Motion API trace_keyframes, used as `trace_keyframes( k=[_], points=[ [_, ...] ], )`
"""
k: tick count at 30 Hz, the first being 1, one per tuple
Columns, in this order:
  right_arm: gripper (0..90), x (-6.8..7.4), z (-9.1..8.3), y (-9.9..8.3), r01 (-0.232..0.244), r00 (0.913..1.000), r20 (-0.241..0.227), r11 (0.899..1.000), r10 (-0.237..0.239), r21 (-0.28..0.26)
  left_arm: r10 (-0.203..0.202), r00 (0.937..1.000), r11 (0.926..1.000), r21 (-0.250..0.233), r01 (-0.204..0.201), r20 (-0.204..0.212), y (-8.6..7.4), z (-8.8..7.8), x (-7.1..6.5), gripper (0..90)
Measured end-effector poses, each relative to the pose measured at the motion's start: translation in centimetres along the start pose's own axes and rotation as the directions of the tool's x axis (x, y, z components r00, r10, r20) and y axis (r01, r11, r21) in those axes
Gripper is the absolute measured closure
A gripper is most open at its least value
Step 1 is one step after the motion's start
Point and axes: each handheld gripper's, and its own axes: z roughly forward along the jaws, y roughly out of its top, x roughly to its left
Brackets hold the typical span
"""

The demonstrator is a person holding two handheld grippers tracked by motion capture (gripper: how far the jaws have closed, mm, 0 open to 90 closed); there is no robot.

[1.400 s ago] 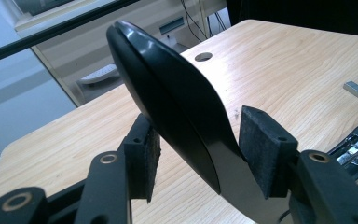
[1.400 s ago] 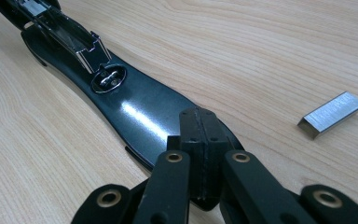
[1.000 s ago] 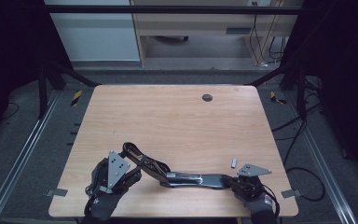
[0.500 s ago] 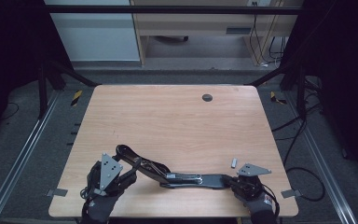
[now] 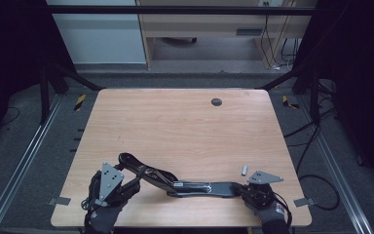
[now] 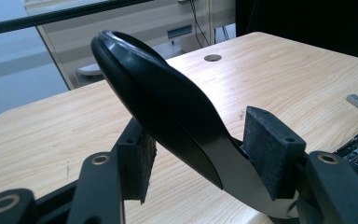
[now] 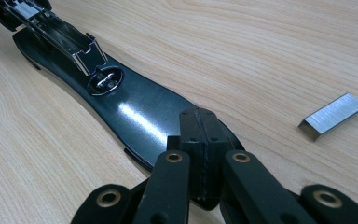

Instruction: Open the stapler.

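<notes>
Stapler (image 5: pixel 185 183) lies opened flat near the table's (image 5: pixel 185 122) front edge, long axis running left to right. Left gripper (image 6: pixel 193 154) stands open astride the raised top arm (image 6: pixel 158 107), pads not clearly touching. Right gripper (image 7: pixel 200 140), jaws closed together, presses on the base's (image 7: pixel 135 112) right tip. Staple strip (image 7: pixel 333 115) lies just right of that base, nearest the right gripper.

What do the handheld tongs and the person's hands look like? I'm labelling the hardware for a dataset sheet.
Both tongs are black, with linked arms joined by brass-coloured rivets and square, dark, rough pads. The left tongs and right tongs each carry a grey three-cornered plate, and black cables trail from them. The hands wear dark gloves.
</notes>
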Motion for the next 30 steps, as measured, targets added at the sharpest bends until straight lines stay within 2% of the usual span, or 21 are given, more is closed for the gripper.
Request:
trace_keyframes(
  k=[7,17,20,30],
  points=[
    [90.0,0.0,0.1,0.0,0.008,1.0000,0.001,1.000,-0.008,-0.004,0.004,1.0000,1.0000,0.002,-0.004,-0.003,0.0,-0.1,-0.1,43.6],
    [90.0,0.0,0.1,0.1,0.008,1.0000,0.000,1.000,-0.008,0.004,0.040,0.9989,0.9992,0.006,-0.040,-0.027,0.3,-0.3,-0.2,40.8],
    [85.6,0.0,0.0,0.2,0.006,1.0000,0.003,1.000,-0.006,0.010,0.037,0.9990,0.9993,0.002,-0.037,-0.024,0.5,-0.7,0.0,40.0],
    [79.8,-0.3,-1.2,0.6,-0.016,0.9997,0.017,0.998,0.017,-0.058,0.037,0.9993,0.9992,0.013,-0.037,-0.011,0.7,-2.0,0.1,36.0]
  ],
)
